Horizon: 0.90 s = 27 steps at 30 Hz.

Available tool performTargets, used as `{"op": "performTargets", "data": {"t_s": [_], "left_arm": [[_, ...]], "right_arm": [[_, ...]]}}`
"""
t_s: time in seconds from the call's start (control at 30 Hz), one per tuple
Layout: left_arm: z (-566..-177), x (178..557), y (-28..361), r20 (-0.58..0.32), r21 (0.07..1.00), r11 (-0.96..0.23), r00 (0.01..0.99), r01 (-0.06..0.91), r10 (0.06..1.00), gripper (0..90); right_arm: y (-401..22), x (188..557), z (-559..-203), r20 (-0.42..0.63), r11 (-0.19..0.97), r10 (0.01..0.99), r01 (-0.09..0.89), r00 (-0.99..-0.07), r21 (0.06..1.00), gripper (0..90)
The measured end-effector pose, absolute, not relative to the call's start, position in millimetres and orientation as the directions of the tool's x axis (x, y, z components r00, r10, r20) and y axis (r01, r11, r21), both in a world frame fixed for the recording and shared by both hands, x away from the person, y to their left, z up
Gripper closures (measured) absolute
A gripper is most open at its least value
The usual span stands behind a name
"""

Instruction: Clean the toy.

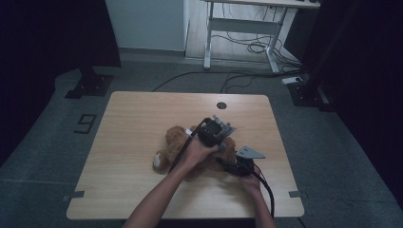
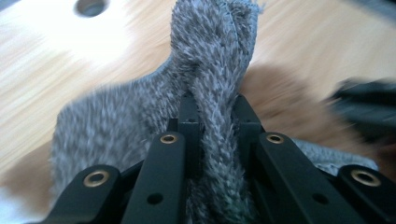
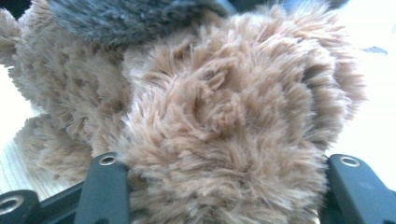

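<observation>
left gripper (image 2: 212, 116): pinching grey cloth (image 2: 205, 60) between jaws | right gripper (image 3: 219, 186): clamped on brown plush toy (image 3: 224, 116), cloth just beyond

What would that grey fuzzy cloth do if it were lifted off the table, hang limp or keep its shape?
Probably limp: the grey cloth bunches into a soft fold where the left tool pinches it. It looks light, being thin fleece. Its fuzzy pile should resist slipping, though it may drag on the brown plush toy.
</observation>
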<state>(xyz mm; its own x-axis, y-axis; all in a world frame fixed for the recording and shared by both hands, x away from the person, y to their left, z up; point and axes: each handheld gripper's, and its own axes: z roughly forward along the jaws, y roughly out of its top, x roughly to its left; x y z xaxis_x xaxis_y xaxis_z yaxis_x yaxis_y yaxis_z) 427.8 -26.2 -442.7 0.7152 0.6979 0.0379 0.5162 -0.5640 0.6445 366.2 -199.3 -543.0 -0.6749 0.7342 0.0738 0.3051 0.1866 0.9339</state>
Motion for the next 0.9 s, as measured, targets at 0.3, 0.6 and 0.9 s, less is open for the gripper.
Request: {"op": "performTargets", "data": {"t_s": [0.3,0.6,0.9], "left_arm": [[-450.4,416.3,29.1,-0.008,0.698,-0.491,0.691,0.521,0.723,78.9],[-430.0,417.7,64.6,-0.091,0.713,-0.390,0.628,0.583,0.773,78.8],[-410.5,403.8,-5.6,-0.095,0.751,-0.449,0.753,0.483,0.651,79.1]], "right_arm": [[-196.5,364.6,-543.0,0.066,0.191,0.715,0.285,-0.696,0.939,41.7],[-196.4,364.8,-542.9,0.069,0.190,0.717,0.290,-0.693,0.938,41.7],[-196.8,364.7,-542.5,0.063,0.197,0.715,0.286,-0.696,0.938,41.7]]}}
